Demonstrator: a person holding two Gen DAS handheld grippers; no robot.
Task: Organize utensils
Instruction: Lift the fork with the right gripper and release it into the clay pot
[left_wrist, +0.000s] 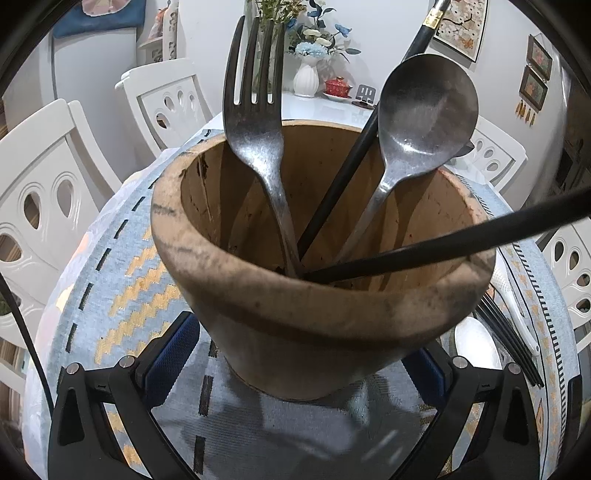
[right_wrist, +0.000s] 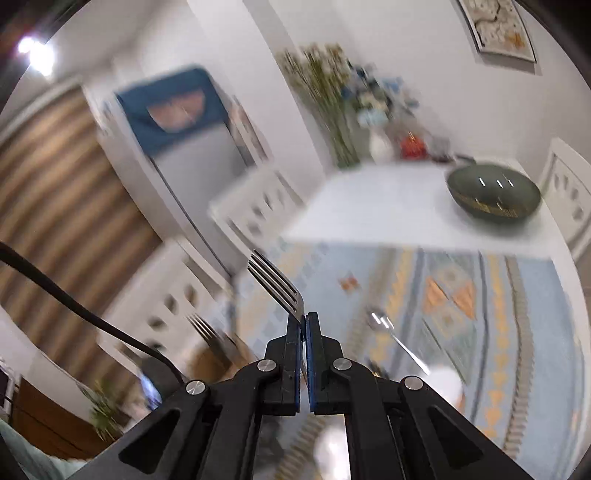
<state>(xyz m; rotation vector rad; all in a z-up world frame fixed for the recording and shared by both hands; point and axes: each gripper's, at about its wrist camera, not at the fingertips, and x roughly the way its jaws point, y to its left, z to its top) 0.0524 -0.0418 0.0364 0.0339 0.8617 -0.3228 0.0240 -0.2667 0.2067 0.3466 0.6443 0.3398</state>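
In the left wrist view a terracotta pot (left_wrist: 314, 295) stands on a woven blue and yellow placemat (left_wrist: 122, 266). In the pot stand a steel fork (left_wrist: 255, 122), a steel spoon (left_wrist: 424, 110) and black chopsticks (left_wrist: 424, 251). My left gripper (left_wrist: 295, 354) straddles the pot's lower body, and its blue pads (left_wrist: 173, 350) lie against both sides. My right gripper (right_wrist: 304, 319) is shut on a second fork (right_wrist: 277, 284), held by the neck with its tines pointing up and left. Another spoon (right_wrist: 384, 323) lies on the placemat (right_wrist: 498, 295) below it.
More black chopsticks (left_wrist: 509, 332) and white pieces lie right of the pot. A dark bowl (right_wrist: 493, 195) sits on the white table (right_wrist: 369, 206). Flower vases (left_wrist: 306, 77) stand at the far end, with white chairs (left_wrist: 48, 192) around. The right view is motion-blurred.
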